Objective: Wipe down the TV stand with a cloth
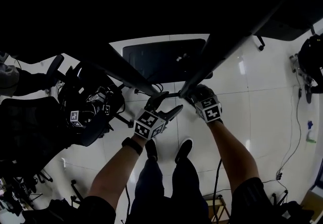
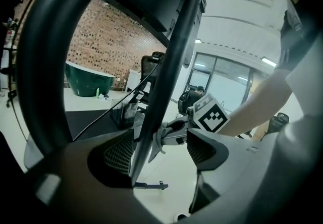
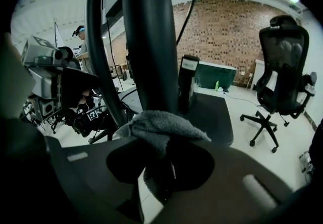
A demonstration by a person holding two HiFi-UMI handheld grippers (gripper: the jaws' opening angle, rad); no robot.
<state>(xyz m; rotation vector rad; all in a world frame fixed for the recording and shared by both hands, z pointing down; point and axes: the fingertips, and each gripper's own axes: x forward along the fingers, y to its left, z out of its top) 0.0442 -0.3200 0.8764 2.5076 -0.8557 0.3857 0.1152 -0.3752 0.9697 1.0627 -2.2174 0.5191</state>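
Stand pole (image 3: 149, 41) and cloth (image 3: 159, 128) meet right at your right gripper (image 3: 160, 160). Its jaws are closed on the grey, nubby cloth, and the bunched top of the cloth is pressed against the dark pole just above them. A loose end hangs down between the jaws.

Your left gripper (image 2: 161, 150) has its jaws wide apart. A slanted pole of the stand runs up between them, close to the pad on the left; I cannot tell whether it touches. Past that pole the left gripper view shows your right gripper's marker cube (image 2: 209, 114), and its black-and-white squares are the only print that can be made out — no words or brand.

From the head view, two dark poles converge just in front of both grippers, over a white floor (image 1: 262, 81) with a black mat (image 1: 164, 59) on it.

One container shows — a green tub (image 2: 86, 79) against the brick wall (image 2: 108, 41); what is in it cannot be seen. A black office chair (image 3: 282, 71) stands well apart from the stand.
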